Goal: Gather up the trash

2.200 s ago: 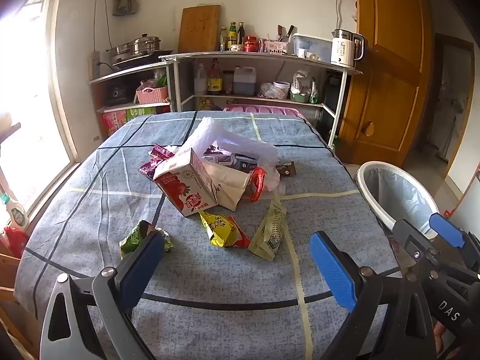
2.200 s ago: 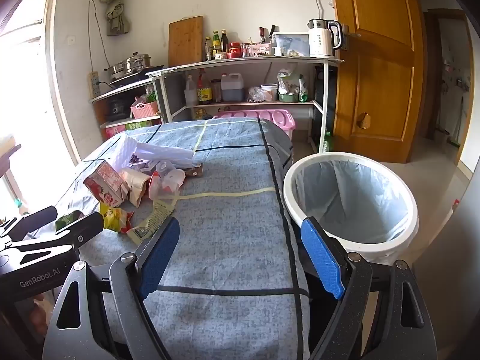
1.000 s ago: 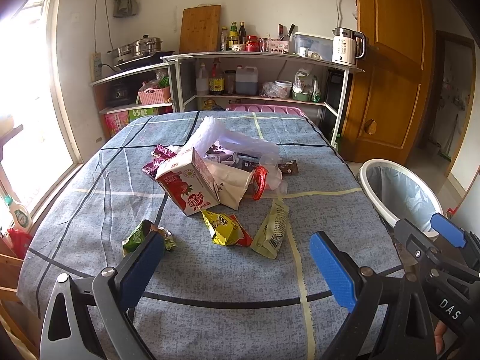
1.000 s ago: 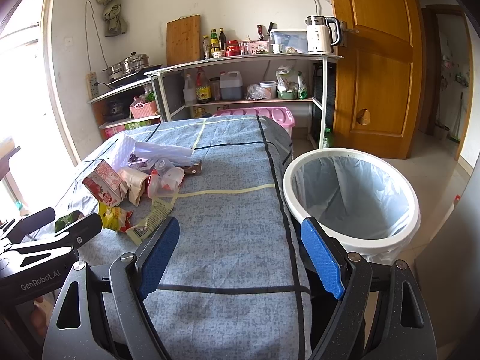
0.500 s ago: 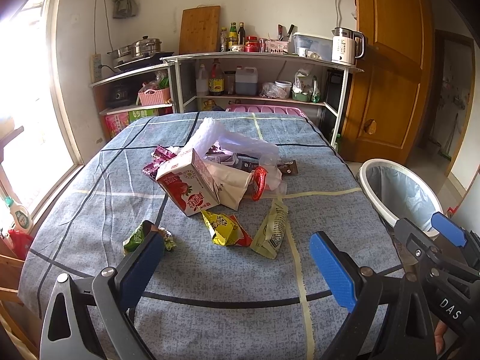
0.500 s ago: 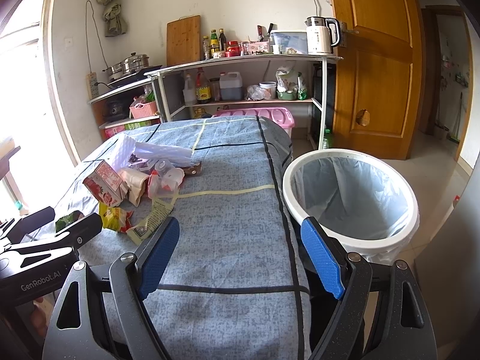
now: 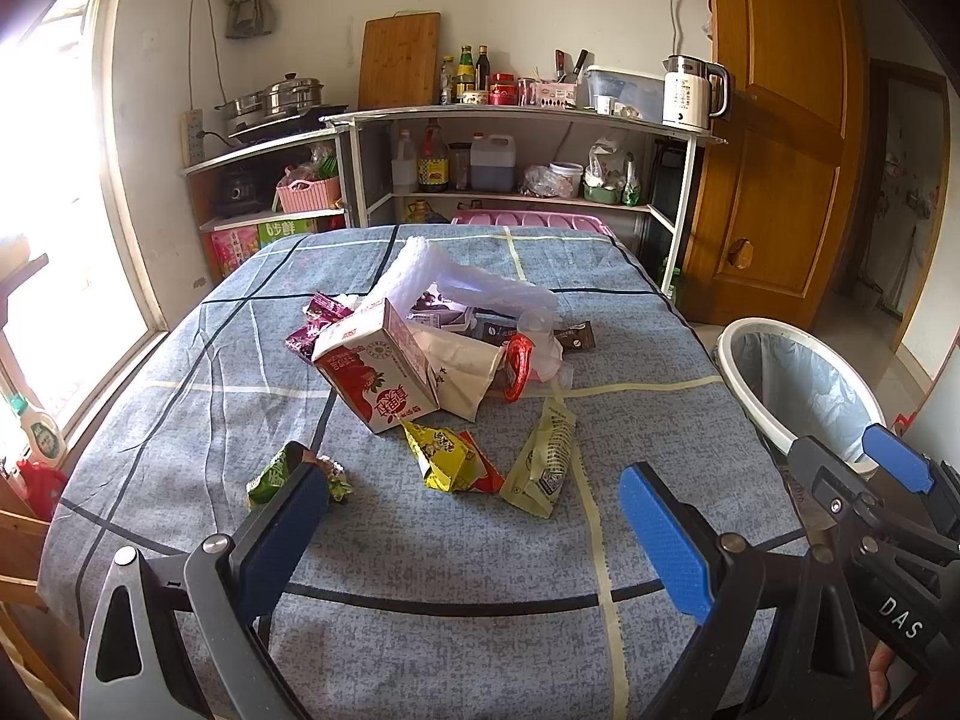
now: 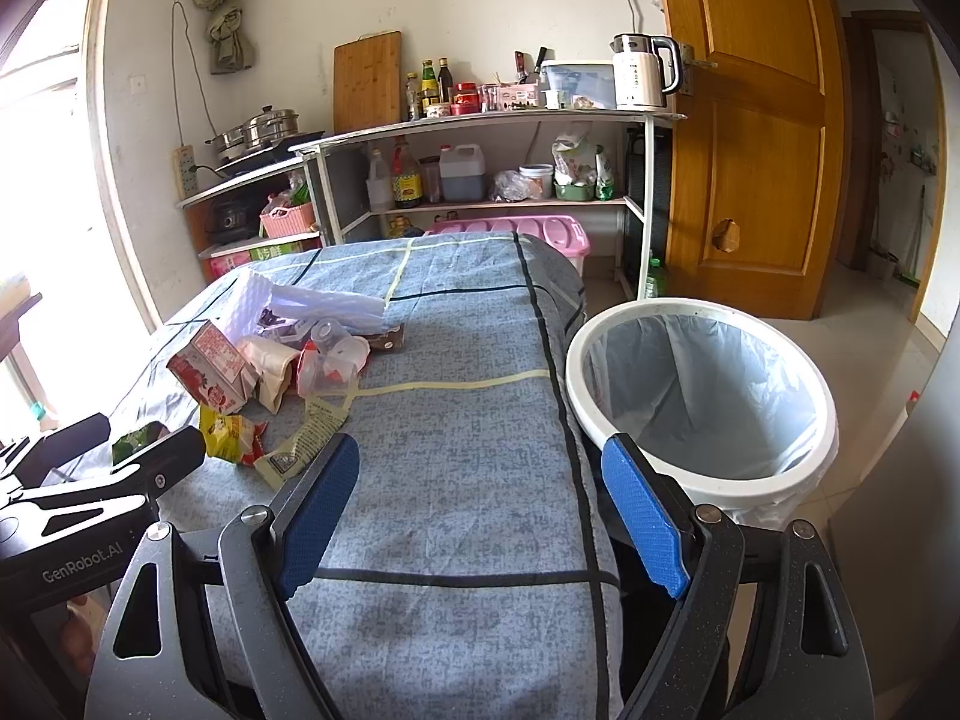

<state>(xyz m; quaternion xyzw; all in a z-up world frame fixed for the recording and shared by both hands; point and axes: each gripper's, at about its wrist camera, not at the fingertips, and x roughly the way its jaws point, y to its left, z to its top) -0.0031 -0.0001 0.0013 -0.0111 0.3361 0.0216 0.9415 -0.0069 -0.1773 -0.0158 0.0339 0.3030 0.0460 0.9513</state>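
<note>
left gripper (image 7: 474, 531): wide open, empty | right gripper (image 8: 480, 507): wide open, empty | trash pile (image 7: 432, 360): frame centre, on table (image 7: 420, 570) | bin (image 8: 702, 396): right

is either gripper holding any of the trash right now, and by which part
Nothing is held. The left gripper and the right gripper are both open and empty above the blue checked tablecloth; the red strawberry milk carton lies untouched.

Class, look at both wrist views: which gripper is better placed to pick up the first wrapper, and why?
Probably the left gripper: open, it faces the yellow wrapper and green wrapper directly. The right gripper, also open, points at bare cloth beside the trash bin.
</note>
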